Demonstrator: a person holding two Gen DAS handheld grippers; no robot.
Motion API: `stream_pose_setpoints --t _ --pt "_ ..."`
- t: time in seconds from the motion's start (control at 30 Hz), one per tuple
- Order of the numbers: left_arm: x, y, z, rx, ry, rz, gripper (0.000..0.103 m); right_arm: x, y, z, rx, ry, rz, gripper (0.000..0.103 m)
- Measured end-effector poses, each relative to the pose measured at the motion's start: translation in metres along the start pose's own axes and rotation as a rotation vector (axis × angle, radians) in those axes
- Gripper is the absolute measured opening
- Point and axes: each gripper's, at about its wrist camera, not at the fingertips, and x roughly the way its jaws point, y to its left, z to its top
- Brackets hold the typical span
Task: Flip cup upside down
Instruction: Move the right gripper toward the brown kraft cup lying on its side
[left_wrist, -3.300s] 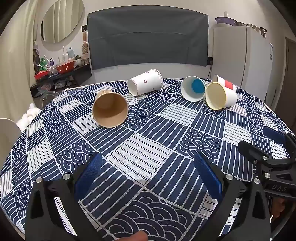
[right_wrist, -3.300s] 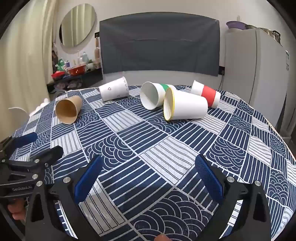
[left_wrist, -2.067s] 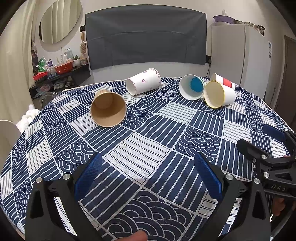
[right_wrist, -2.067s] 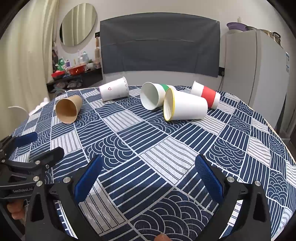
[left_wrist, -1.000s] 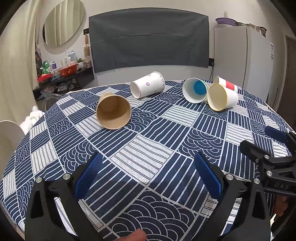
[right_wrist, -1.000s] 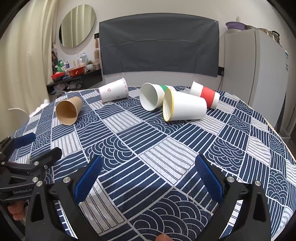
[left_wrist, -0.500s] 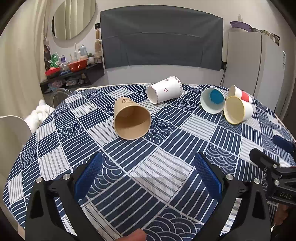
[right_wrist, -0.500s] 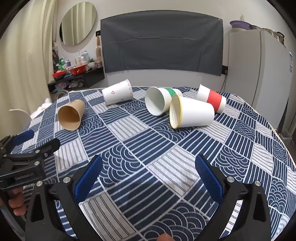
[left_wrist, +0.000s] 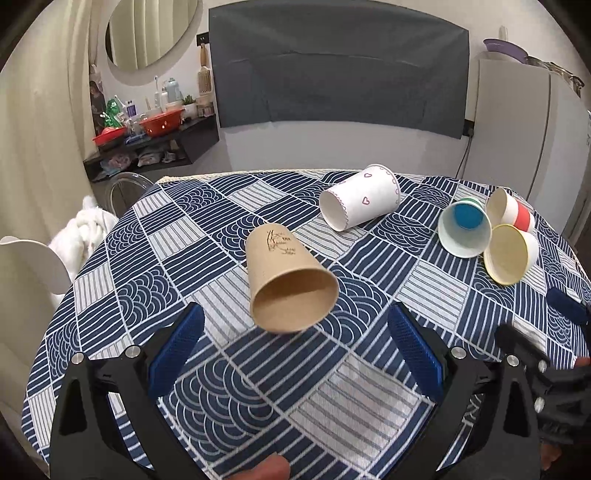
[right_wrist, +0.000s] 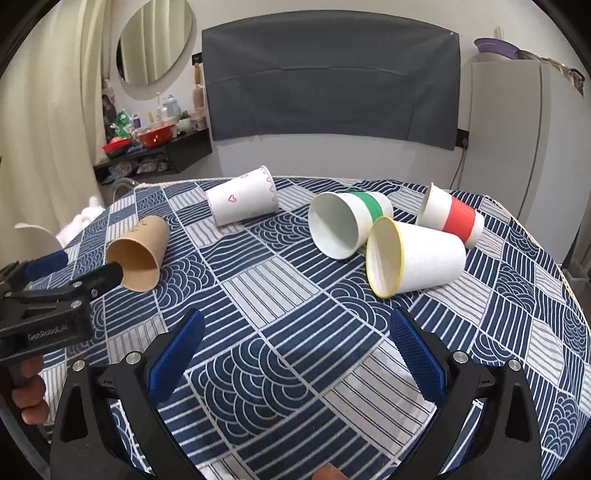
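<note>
The brown cup (left_wrist: 286, 280) lies on its side on the table (left_wrist: 369, 406), mouth turned toward the left gripper (left_wrist: 295, 350), whose fingers are spread wide and hold nothing. The right gripper (right_wrist: 295, 354) is likewise spread and empty, aimed near the yellow cup (right_wrist: 413, 258). Nothing has been gripped yet. If the thin paper wall is pinched near the rim, it could be crushed — or the cup could be rolled away by one finger touching first. The yellow cup lies against the green cup (right_wrist: 347, 221), so a neighbour could be knocked if it is lifted carelessly.
</note>
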Motion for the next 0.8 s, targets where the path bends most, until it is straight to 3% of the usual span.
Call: stream_pose_setpoints --t 0.47,0.53,0.8 --pt "0.063 0.007 0.025 -0.040 0.162 0.078 0.097 0.030 0.007 0.010 -0.038 0.069 0.013 0.095" --pt "0.065 0.011 0.024 -0.059 0.170 0.087 0.067 0.032 0.003 0.009 -0.031 0.078 0.014 0.095" --pt "0.038 0.003 0.020 -0.053 0.133 0.035 0.065 0.023 -0.017 0.003 0.015 0.093 0.022 0.095"
